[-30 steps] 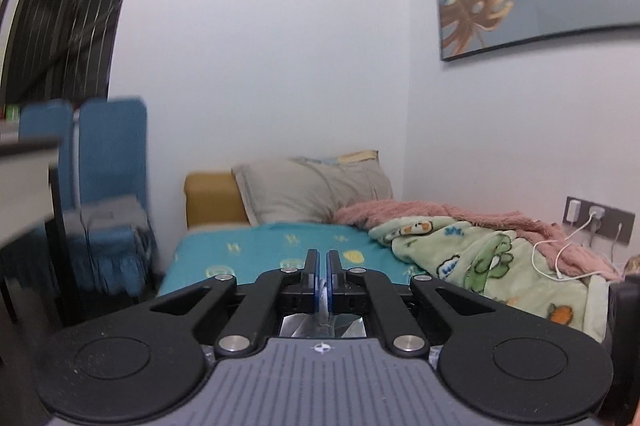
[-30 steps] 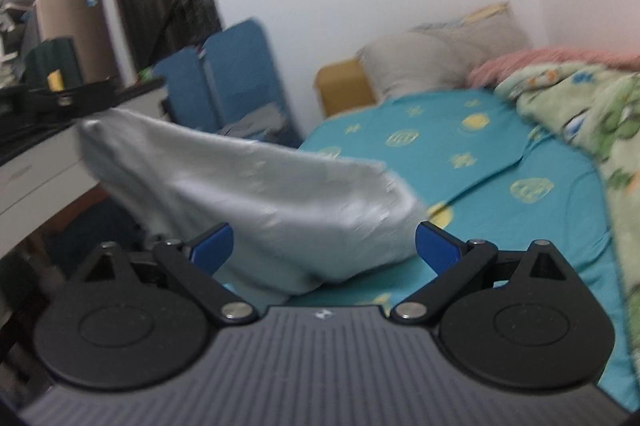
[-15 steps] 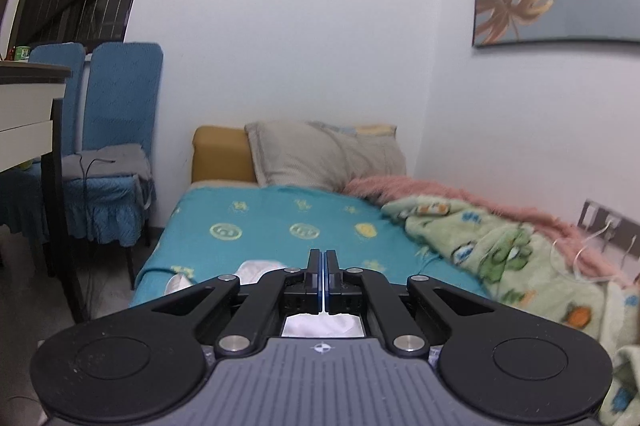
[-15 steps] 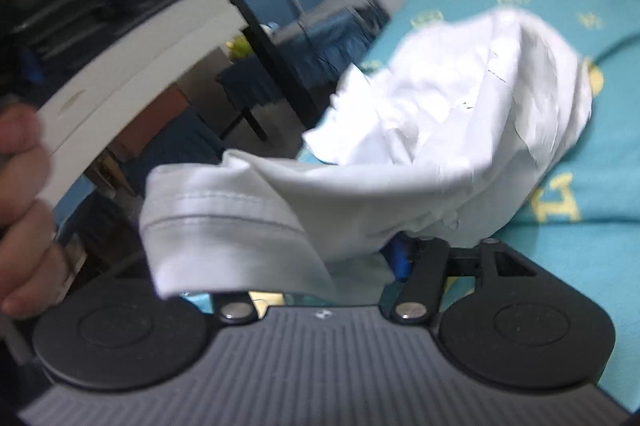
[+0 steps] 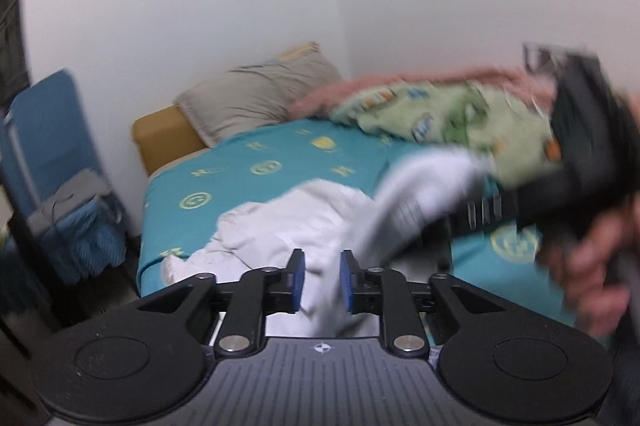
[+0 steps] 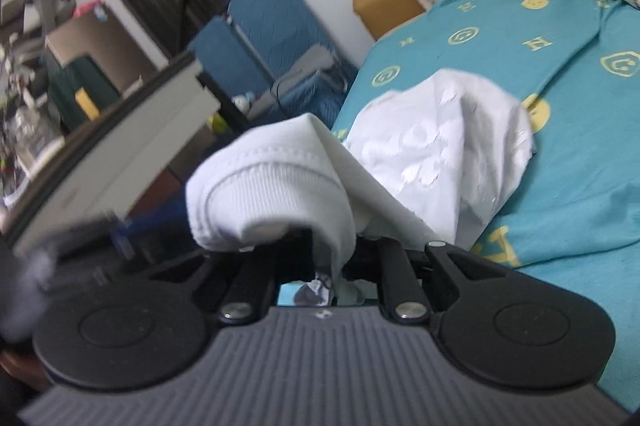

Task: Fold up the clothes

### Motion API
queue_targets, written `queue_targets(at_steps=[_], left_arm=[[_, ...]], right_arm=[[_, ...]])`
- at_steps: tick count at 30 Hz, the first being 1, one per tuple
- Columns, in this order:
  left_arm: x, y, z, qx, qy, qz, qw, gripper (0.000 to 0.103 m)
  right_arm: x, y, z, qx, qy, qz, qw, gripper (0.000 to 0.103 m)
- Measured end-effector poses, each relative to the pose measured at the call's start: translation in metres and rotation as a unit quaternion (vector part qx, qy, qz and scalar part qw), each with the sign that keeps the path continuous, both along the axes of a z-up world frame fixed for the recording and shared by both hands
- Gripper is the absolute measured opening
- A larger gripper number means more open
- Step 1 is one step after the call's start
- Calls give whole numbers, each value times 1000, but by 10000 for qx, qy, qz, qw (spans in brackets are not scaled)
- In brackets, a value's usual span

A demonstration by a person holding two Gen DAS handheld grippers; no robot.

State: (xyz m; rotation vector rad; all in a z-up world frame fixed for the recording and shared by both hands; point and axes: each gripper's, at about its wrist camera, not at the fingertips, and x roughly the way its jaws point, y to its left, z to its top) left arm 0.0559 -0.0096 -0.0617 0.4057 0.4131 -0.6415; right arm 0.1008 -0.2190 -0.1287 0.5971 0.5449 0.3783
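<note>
A white garment (image 5: 296, 222) lies crumpled on the teal bed sheet (image 5: 240, 170) near the bed's foot. My left gripper (image 5: 321, 280) is slightly open, with a strip of the white cloth running between its blue pads. My right gripper (image 6: 328, 246) is shut on the garment's ribbed hem (image 6: 264, 186), which drapes over and hides its fingertips; the rest of the garment (image 6: 448, 146) trails onto the bed. In the left wrist view the right gripper (image 5: 472, 214) shows blurred at the right, held by a hand, lifting the cloth.
A green patterned blanket (image 5: 460, 114) and pink throw lie at the bed's right by the wall. A grey pillow (image 5: 256, 98) sits at the head. Blue chairs (image 6: 260, 34) and a desk edge (image 6: 120, 146) stand left of the bed.
My left gripper went from shut to slightly open and tilted down toward the garment. My right gripper stayed closed on the hem and lifted it to the right.
</note>
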Motion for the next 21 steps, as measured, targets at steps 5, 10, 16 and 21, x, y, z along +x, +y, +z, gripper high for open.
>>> queue_targets(at_steps=[5, 10, 16, 21], left_arm=[[1, -31, -35, 585, -70, -270, 9979, 49], [14, -43, -50, 693, -349, 294, 9966, 48], [16, -38, -36, -224, -257, 208, 9992, 36], [27, -33, -31, -812, 247, 441, 9954, 3]], right_arm=[[-10, -20, 13, 292, -214, -153, 9992, 14], [-17, -34, 20, 437, -292, -245, 9983, 14], [-20, -34, 15, 283, -109, -253, 9992, 14], [-18, -30, 4, 121, 105, -473, 9988, 16]])
